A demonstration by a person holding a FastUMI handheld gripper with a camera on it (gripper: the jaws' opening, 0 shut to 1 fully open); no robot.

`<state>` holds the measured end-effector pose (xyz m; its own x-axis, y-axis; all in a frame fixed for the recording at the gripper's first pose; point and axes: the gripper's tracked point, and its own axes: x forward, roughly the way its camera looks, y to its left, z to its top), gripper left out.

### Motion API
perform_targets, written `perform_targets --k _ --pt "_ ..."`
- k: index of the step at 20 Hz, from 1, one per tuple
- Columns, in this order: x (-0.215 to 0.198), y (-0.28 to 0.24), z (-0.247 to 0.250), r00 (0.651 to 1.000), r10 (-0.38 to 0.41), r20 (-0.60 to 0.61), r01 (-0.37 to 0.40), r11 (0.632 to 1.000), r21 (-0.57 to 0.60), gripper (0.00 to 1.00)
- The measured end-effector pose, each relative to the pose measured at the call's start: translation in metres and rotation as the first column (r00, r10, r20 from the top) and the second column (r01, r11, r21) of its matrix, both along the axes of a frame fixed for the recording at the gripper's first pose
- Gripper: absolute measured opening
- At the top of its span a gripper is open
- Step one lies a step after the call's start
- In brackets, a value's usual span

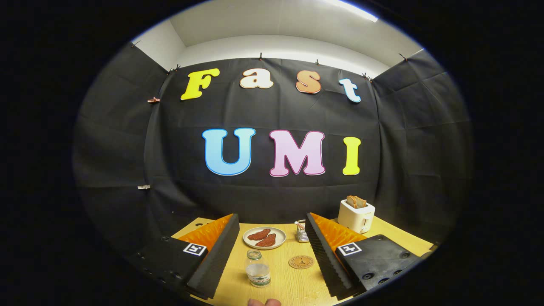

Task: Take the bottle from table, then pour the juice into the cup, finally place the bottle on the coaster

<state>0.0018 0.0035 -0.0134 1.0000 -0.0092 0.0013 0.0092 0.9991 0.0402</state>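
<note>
Fingertips of a hand (264, 302) just visible at the near edge of the wooden table (293, 284). Gripper (268, 231) held above the table, jaws spread wide, nothing between the pads; left finger (214, 255) and right finger (325, 255) angled inward toward their tips. Bottle (257, 269) standing upright on the table between the two fingers, closer to the left one, touching neither; cap off, neck open, clear body with a label band near the base; liquid level hard to judge. Round brown coaster (301, 262) lying flat just right of the bottle, bare, close to the inner edge of the right finger. Beyond the bottle, a pale plate (264, 243) carrying two reddish-brown pieces of food (262, 237), set near the tips of the fingers. Right of the plate, partly hidden behind the right fingertip, a small clear cup-like container (301, 231) with something pale at its rim; details too small to tell. Farther back on the right, a white toaster (356, 215) with two slices of bread (356, 201) standing in its slots. Black cloth wall (170, 148) behind the table.
</note>
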Motion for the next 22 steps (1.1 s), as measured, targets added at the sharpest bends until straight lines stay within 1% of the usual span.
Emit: perform_targets --k 9,13,16,19,22 --pt "-0.002 0.013 -0.003 1.000 0.000 0.003 0.000 1.000 -0.012 0.95" --pt "-0.001 0.025 -0.001 0.997 0.023 0.068 -0.020 0.998 -0.056 0.95" --pt "0.001 0.034 -0.027 0.997 0.042 0.059 -0.039 0.998 -0.054 0.96" --pt "0.001 0.039 -0.056 0.999 0.028 0.030 -0.029 1.000 0.010 0.97" --pt "0.003 0.041 -0.089 1.000 -0.004 0.000 0.004 0.998 0.068 0.97"
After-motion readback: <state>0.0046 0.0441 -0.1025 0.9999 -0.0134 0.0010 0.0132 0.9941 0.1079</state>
